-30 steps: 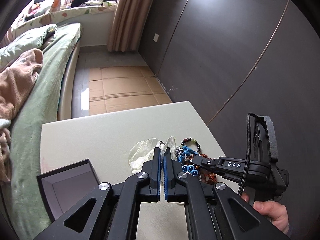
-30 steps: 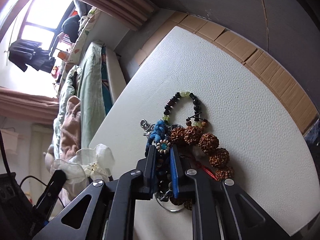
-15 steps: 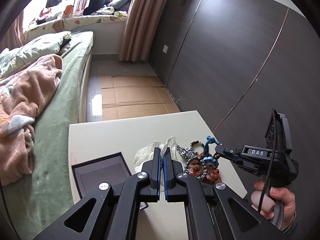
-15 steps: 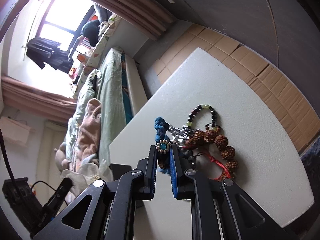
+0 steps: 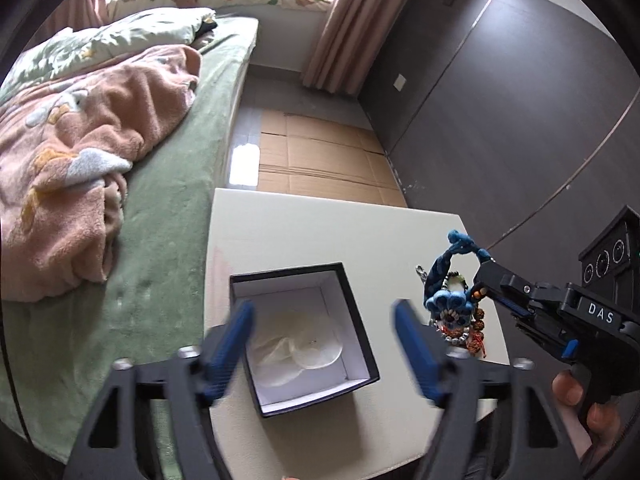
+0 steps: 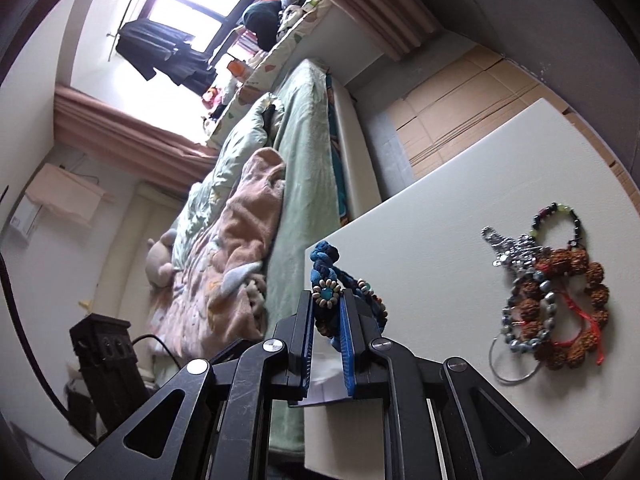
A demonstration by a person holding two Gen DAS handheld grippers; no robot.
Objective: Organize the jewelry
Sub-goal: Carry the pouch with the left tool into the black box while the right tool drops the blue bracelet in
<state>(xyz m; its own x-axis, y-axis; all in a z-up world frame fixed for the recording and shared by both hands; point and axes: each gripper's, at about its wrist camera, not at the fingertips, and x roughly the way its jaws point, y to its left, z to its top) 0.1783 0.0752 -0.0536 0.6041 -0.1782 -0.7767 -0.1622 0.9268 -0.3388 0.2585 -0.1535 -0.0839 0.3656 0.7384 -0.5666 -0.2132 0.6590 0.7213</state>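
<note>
White letters "DAS" on the black body of the right gripper (image 5: 486, 284), seen in the left wrist view, no other text readable

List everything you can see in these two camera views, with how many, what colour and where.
gift box: one, black outside, white inside, open, on the table's left part
organza pouch: one, sheer white, inside the box
blue woven bracelet: one, blue with a bead flower, clamped in the right hand-held gripper, off the table
jewelry pile: several pieces, brown seed beads, silver chain, dark and green beads, red cord, on the table's right part
table: one, cream
bed: one, green cover, pink blanket, left of the table
left hand-held gripper: black with blue pads, jaws just opened, empty, above the box
right hand-held gripper: black, blue pads
hand: one, on the right gripper's handle
</note>
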